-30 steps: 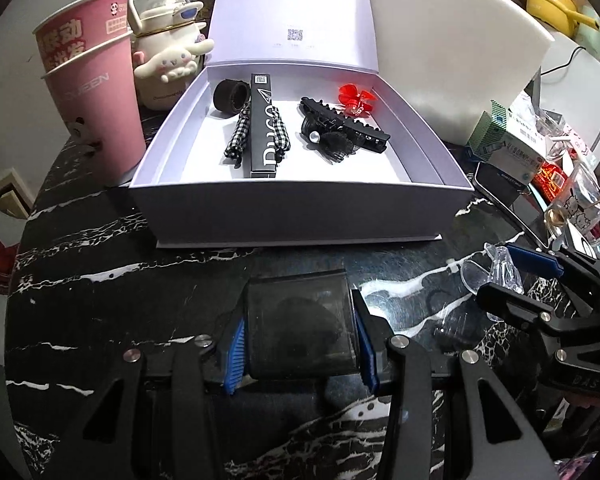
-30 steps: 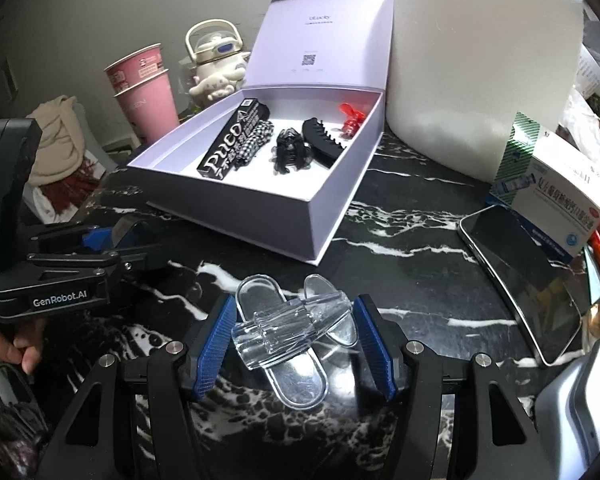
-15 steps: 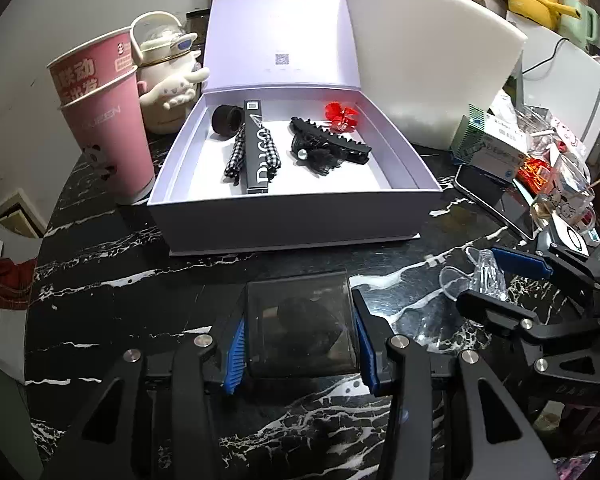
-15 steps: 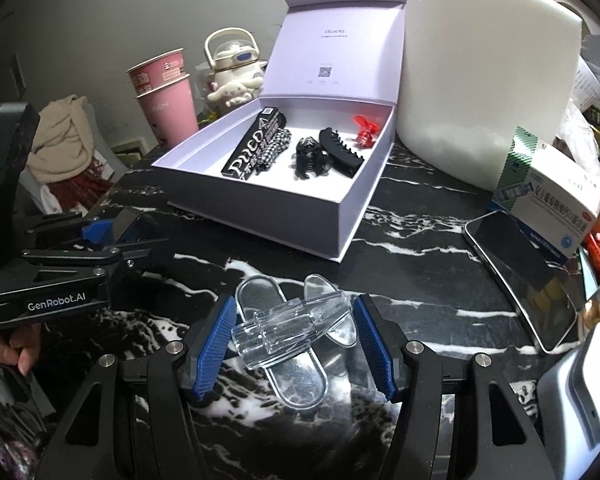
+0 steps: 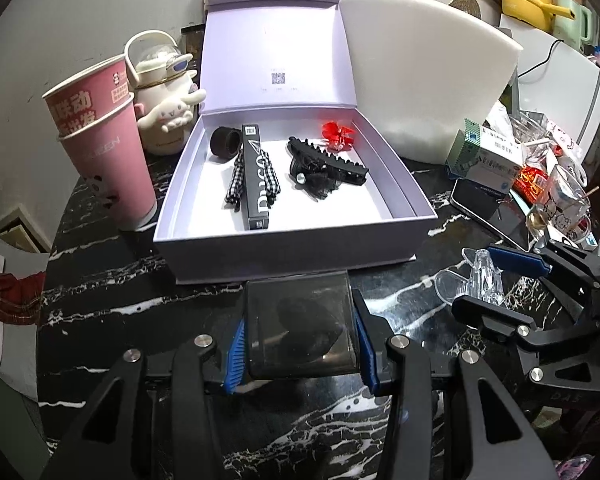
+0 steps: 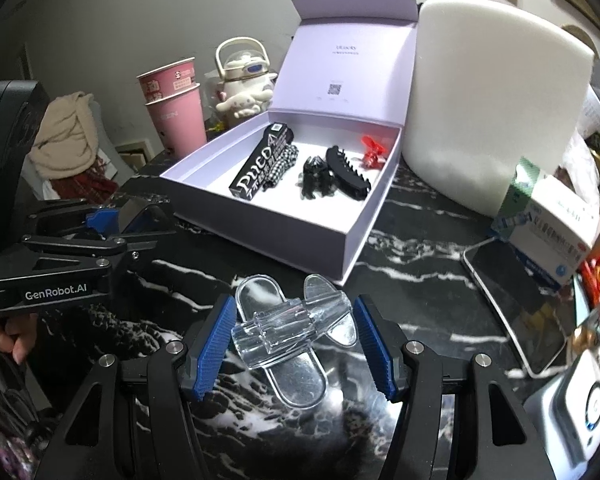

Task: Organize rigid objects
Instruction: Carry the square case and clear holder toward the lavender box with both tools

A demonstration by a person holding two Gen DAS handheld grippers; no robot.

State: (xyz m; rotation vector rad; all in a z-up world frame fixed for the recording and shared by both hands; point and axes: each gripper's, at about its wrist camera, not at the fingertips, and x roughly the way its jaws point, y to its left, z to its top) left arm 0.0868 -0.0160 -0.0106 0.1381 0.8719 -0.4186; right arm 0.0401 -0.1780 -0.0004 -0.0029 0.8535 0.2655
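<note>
1. Smoky translucent plastic: a dark box [image 5: 302, 326] is sitting clamped between the left gripper [image 5: 300, 344]'s blue pads, above the black marble table [image 5: 140, 320].
2. The right gripper [image 6: 294, 338] is clasping a clear hair clip [image 6: 290, 326].
3. The lavender gift box [image 5: 284, 248] is lying open beyond both, holding hair accessories.
4. Only the left view is showing the black ring [image 5: 225, 145] inside it.
5. Only the right view is showing a hand [image 6: 4, 338] gripping the left handle.

"GenRobot.AI" stands in white on the left gripper [image 6: 112, 236] body at nine o'clock. The black carton [image 6: 260, 168] in the box reads "Duco"; a QR code [image 6: 334, 89] sits on the lid at twelve o'clock
</note>
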